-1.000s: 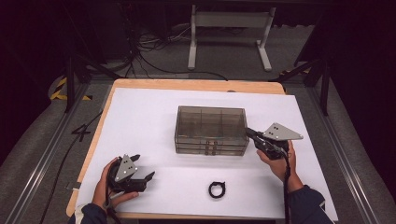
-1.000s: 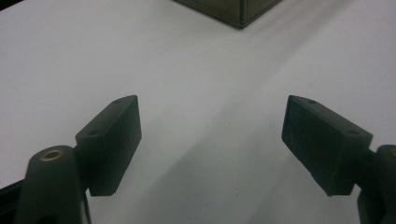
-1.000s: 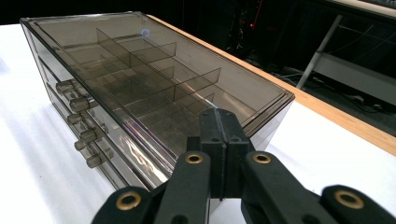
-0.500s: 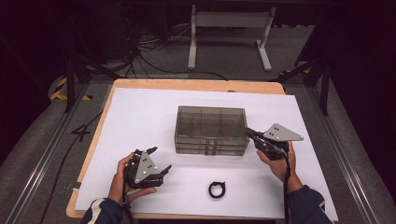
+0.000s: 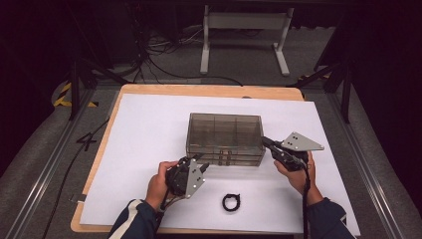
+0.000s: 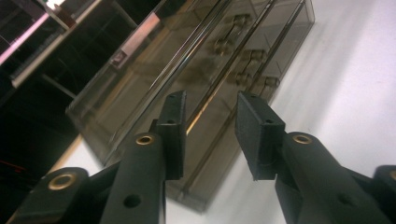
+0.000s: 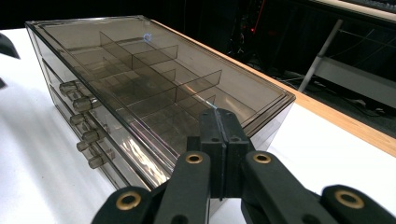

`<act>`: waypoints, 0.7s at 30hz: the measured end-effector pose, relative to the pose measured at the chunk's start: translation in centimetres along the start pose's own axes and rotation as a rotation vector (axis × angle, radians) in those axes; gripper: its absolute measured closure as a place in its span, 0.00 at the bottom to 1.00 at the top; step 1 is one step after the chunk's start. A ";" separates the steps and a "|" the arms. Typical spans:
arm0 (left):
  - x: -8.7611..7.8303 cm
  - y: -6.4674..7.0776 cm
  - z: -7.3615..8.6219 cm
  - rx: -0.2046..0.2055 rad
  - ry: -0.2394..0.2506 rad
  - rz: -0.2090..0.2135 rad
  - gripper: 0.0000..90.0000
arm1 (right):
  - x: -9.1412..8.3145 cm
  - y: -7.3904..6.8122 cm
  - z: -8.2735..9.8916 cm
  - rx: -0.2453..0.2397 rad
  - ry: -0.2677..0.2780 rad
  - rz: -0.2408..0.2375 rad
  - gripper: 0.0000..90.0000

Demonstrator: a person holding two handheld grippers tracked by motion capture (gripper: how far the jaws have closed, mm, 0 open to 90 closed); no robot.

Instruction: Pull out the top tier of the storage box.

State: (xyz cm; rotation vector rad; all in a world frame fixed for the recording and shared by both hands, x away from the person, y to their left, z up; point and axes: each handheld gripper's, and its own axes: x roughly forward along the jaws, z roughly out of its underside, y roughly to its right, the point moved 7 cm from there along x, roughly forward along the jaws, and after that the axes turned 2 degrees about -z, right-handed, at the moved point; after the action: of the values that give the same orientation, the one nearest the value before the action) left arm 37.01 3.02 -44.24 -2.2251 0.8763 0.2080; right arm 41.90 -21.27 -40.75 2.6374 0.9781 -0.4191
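Standing at the centre of the white-covered worktop [image 5: 149,129] is a smoky translucent drawer box [image 5: 225,132], its front face with the small knobs [image 5: 225,158] turned toward the person. Internal dividers show through the clear lid in the right gripper view, and the knobs sit in stacked pairs down the front.

Left hand-held gripper [image 5: 200,167]: held by the person's left hand [image 5: 158,183] just in front of the box's near-left corner, tilted, tips pointing toward the front face. In the left gripper view its two black jaws stand apart with a clear gap between the pads [image 6: 257,126], nothing between them; the drawer fronts and knobs lie straight ahead, close but not touched as far as the view shows.

Right hand-held gripper [image 5: 265,143]: held by the right hand [image 5: 293,172] at the box's right end, near the front corner, grey three-cornered plate [image 5: 301,143] on top. In the right gripper view the jaws are pressed flat together, pad to pad, with nothing held. The tips lie against or just beside the upper edge of the box's right end; contact cannot be confirmed.

A small black ring [image 5: 231,202] lies flat on the white sheet in front of the box, between the two forearms, apart from both grippers. A wooden edge of the worktop [image 5: 209,90] shows beyond the sheet.
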 end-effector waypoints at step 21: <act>3.9 2.2 -2.8 0.283 -0.045 -0.198 0.82 | -0.1 -0.1 0.1 0.001 0.007 -0.006 1.00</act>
State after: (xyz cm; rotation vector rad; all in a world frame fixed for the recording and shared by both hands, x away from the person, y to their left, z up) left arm 38.24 -2.06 -45.03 -2.0167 0.6138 0.0372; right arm 41.73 -21.32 -40.79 2.6390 0.9887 -0.4129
